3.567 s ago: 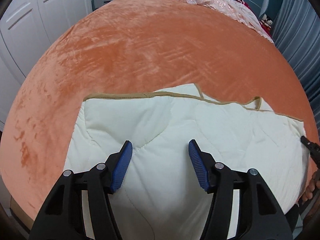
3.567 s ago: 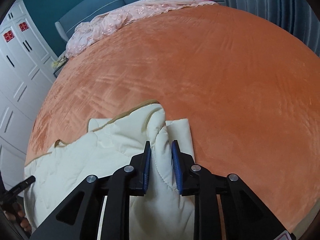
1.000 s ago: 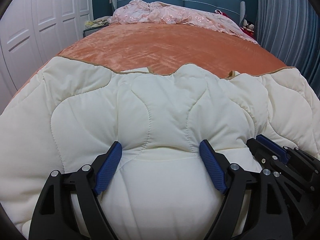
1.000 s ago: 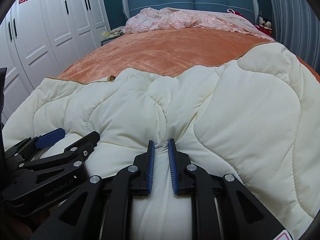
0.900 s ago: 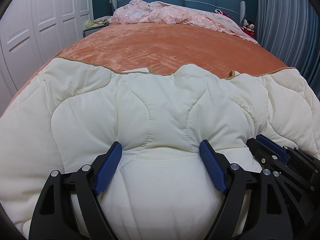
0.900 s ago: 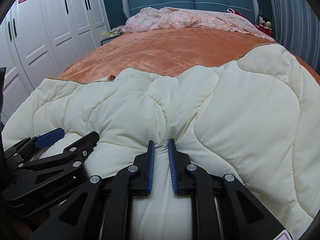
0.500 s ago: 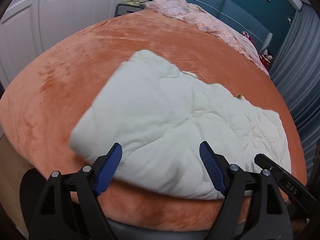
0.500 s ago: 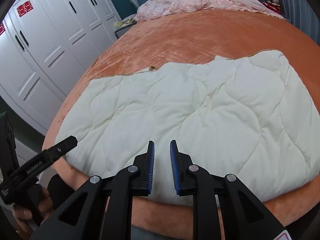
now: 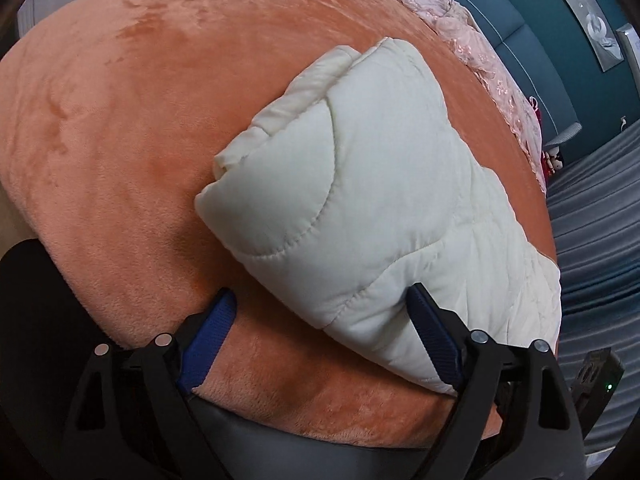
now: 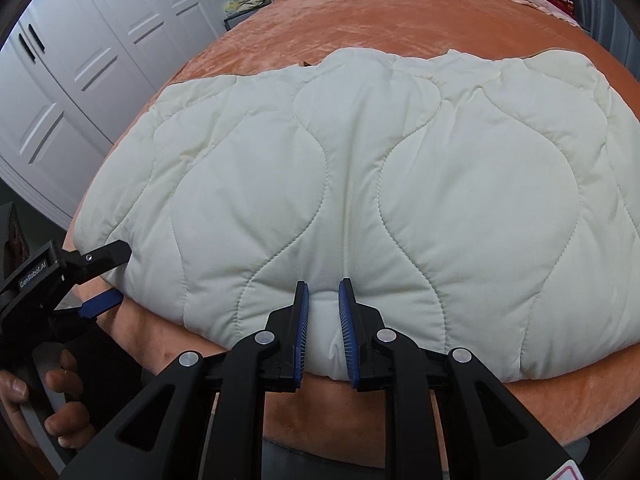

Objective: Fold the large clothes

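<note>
A cream quilted padded garment (image 9: pixel 360 184) lies folded on the orange bed cover (image 9: pixel 120 92); it fills the right wrist view (image 10: pixel 400 184). My left gripper (image 9: pixel 320 332) is open at the garment's near left corner, its jaws wide around that corner. My right gripper (image 10: pixel 323 320) has its jaws narrowly apart on the garment's near edge, with a fold of fabric between the blue pads. The left gripper also shows in the right wrist view (image 10: pixel 106 276), held by a hand.
The bed's near edge (image 9: pixel 320 416) runs just below both grippers. A pink lace blanket (image 9: pixel 472 48) lies at the head of the bed by the teal headboard. White wardrobe doors (image 10: pixel 80 60) stand on the left, grey curtains (image 9: pixel 596 208) on the right.
Both grippers have come back down to the garment's near edge. The left jaws now bracket its left corner, and the right jaws now hold a pinch of the near edge.
</note>
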### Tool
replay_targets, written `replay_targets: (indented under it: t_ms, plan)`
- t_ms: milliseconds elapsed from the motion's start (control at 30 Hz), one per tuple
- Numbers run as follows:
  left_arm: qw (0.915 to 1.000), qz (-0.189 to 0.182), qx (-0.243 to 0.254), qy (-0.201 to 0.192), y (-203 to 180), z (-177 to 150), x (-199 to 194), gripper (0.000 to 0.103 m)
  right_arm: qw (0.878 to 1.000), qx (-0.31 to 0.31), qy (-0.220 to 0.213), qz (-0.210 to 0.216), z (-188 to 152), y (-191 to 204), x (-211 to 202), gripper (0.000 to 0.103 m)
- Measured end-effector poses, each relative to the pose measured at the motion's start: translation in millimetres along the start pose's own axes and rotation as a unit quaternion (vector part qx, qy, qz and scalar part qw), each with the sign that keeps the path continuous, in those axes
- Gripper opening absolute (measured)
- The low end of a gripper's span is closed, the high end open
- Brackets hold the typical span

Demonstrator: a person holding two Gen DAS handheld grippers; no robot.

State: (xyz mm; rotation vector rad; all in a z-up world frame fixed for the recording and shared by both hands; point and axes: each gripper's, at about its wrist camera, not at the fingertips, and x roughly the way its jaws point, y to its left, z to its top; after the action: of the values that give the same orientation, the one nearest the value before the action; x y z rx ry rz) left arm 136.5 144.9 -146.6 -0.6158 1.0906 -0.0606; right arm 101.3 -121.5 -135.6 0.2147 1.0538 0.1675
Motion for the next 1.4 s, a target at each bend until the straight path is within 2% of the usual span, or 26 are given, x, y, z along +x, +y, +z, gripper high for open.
replay_targets:
  t_ms: [33, 67, 100, 133, 267, 367, 500, 567, 633, 700, 833, 933, 1000, 1067, 1200, 1300, 1400]
  plan:
    - [1.0000, 0.005, 0.006, 0.003, -4.3, 2.0, 3.0, 0.086, 1.000, -0.004, -0.002, -0.005, -1.4, 1.6, 0.3, 0.017]
    - [0.9999, 0.006, 0.011, 0.003, -9.5, 4.4, 4.4, 0.080, 1.000, -0.009, -0.005, -0.010, -2.8, 3.5, 0.3, 0.017]
    - [0.9998, -0.002, 0.018, 0.003, -16.2, 6.5, 4.8, 0.073, 1.000, -0.013, -0.006, -0.015, -3.5, 5.8, 0.4, 0.017]
    - [0.9996, -0.006, 0.026, 0.006, -22.8, 8.6, 4.2, 0.060, 1.000, -0.017, -0.007, -0.019, -4.0, 7.0, 0.4, 0.017]
    - [0.9972, 0.004, 0.072, -0.021, -55.5, 12.5, -18.3, 0.032, 1.000, -0.012, -0.005, -0.012, -2.0, 3.2, -0.6, 0.017]
    - [0.9920, -0.012, 0.118, -0.042, -84.2, 9.9, -44.8, 0.022, 1.000, 0.020, 0.005, 0.011, 4.6, -4.6, -12.2, 0.017]
    - [0.9822, -0.038, 0.171, -0.070, -124.1, 6.0, -80.6, 0.018, 0.999, 0.044, -0.027, 0.018, 9.4, -25.0, -50.9, 0.017]
    - [0.9772, -0.048, 0.191, -0.080, -142.4, 2.5, -93.4, 0.018, 0.999, 0.046, -0.012, 0.020, 8.8, -37.4, -52.9, 0.017]
    - [0.9719, -0.048, 0.213, -0.089, -159.7, -1.2, -99.2, 0.017, 0.997, 0.054, 0.016, 0.043, 4.4, -47.2, -42.3, 0.017]
    - [0.9684, -0.051, 0.228, -0.088, -172.8, -8.5, -99.8, 0.017, 0.997, 0.051, 0.031, 0.049, -2.0, -47.2, -31.3, 0.017]
    - [0.9599, -0.054, 0.263, -0.080, -201.6, -22.3, -94.0, 0.017, 0.996, 0.060, 0.032, 0.054, -6.5, -47.3, -17.2, 0.016]
    - [0.9510, -0.052, 0.294, -0.079, -222.5, -33.7, -90.3, 0.017, 0.992, 0.087, 0.034, 0.083, -4.0, -59.0, -28.5, 0.015]
    - [0.9455, -0.058, 0.311, -0.075, -237.3, -41.2, -88.2, 0.017, 0.988, 0.109, 0.025, 0.102, -5.7, -71.7, -50.5, 0.015]
    - [0.9401, -0.060, 0.328, -0.069, -249.6, -47.5, -83.2, 0.017, 0.990, 0.113, 0.012, 0.085, -8.9, -85.7, -76.2, 0.015]
    - [0.9317, -0.062, 0.355, -0.043, -277.4, -65.9, -59.9, 0.017, 0.993, 0.114, -0.014, 0.015, -16.2, -118.4, -126.5, 0.016]
    - [0.9265, -0.060, 0.371, -0.015, -295.9, -83.8, -35.9, 0.017, 0.991, 0.124, -0.033, -0.022, -19.4, -142.4, -155.7, 0.017]
    - [0.9210, -0.055, 0.385, 0.020, -308.6, -107.3, -9.9, 0.017, 0.988, 0.141, -0.042, -0.041, -20.3, -165.9, -170.5, 0.017]
